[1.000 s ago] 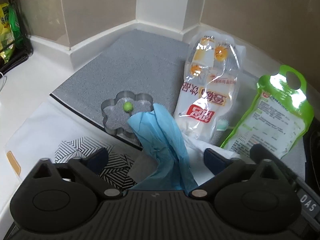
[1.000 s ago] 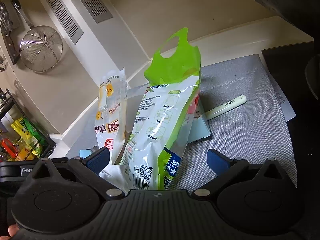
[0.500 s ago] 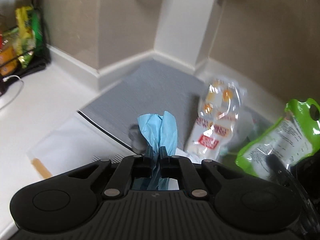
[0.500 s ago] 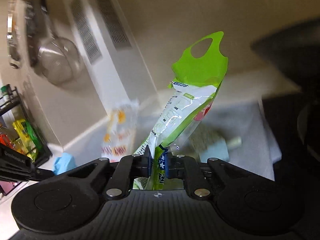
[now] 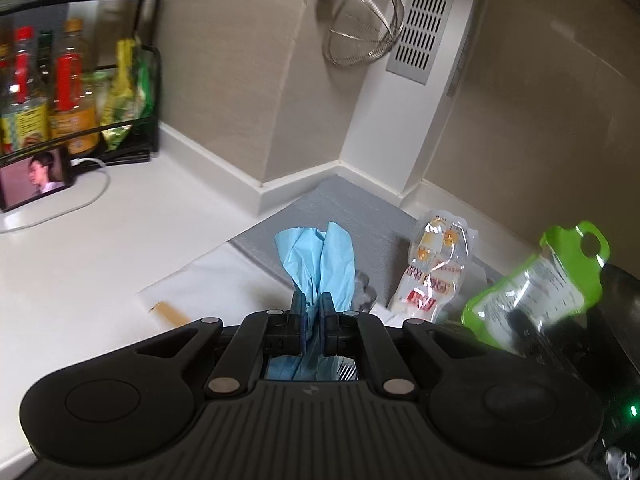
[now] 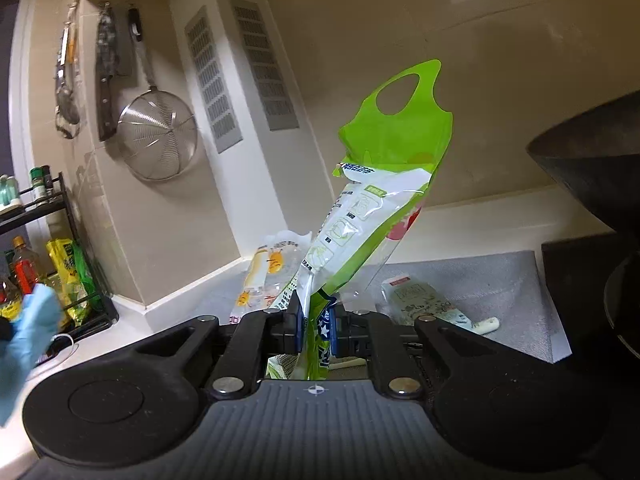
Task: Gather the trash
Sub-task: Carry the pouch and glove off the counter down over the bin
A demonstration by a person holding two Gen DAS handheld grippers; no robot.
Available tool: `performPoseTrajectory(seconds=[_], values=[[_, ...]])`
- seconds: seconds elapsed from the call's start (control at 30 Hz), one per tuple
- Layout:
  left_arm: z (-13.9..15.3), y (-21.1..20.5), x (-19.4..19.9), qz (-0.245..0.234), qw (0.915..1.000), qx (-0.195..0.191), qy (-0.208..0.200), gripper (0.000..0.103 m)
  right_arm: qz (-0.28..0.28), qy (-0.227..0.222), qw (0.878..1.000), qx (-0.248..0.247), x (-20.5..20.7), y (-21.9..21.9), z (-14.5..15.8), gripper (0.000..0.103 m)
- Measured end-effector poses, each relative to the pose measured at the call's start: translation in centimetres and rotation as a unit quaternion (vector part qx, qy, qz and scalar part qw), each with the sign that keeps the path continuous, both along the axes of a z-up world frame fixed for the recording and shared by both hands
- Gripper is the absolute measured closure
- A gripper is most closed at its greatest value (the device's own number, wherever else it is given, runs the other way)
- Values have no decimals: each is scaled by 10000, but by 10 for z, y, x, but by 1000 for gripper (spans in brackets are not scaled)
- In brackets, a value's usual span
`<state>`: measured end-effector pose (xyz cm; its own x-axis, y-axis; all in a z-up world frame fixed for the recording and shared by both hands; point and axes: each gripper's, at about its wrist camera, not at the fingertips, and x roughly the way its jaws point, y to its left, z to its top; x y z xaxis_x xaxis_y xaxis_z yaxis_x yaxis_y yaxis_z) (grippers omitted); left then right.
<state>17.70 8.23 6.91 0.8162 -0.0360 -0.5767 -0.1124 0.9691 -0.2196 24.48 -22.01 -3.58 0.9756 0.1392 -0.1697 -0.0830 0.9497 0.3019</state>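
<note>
Two grips: left gripper (image 5: 314,307) clamped on blue disposable glove (image 5: 318,256), lifted above grey mat (image 5: 340,208); right gripper (image 6: 316,320) pinched on green-topped pouch (image 6: 384,184), standing upright over mat. Clear egg-print wrapper (image 5: 434,264) lying on mat, beside pouch.

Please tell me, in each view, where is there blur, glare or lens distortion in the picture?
Left wrist view: the green pouch is smeared by motion blur, the clear wrapper glints, and the walls bow from the fisheye. Right wrist view: mostly sharp, but the blue glove is blurred at the left edge.
</note>
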Motion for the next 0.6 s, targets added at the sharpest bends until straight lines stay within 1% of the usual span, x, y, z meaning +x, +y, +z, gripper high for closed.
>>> performPoseTrajectory(seconds=[0.07,0.2,0.27,0.33,0.43,0.53,0.6], values=[[-1,8,-22,64,10000,6,-19,97,59,-107,9998,-131,-3,4,0,90],[-9,31,-67,257,9996,-42,113,97,231,-437,9981,-360,-10,11,0,90],[-14,43,-88,355,9992,-11,184,97,176,-400,9984,-371,-12,13,3,90],[-20,55,-108,475,9985,102,245,97,118,-340,9987,-358,-20,14,8,90],[-29,70,-131,547,9977,155,380,97,231,-473,9982,-296,-47,17,20,90],[-36,81,-150,597,9971,68,464,97,398,-815,9949,-446,-87,25,36,90],[-39,83,-161,631,9968,102,476,97,569,-1022,9914,-582,-114,33,43,90]])
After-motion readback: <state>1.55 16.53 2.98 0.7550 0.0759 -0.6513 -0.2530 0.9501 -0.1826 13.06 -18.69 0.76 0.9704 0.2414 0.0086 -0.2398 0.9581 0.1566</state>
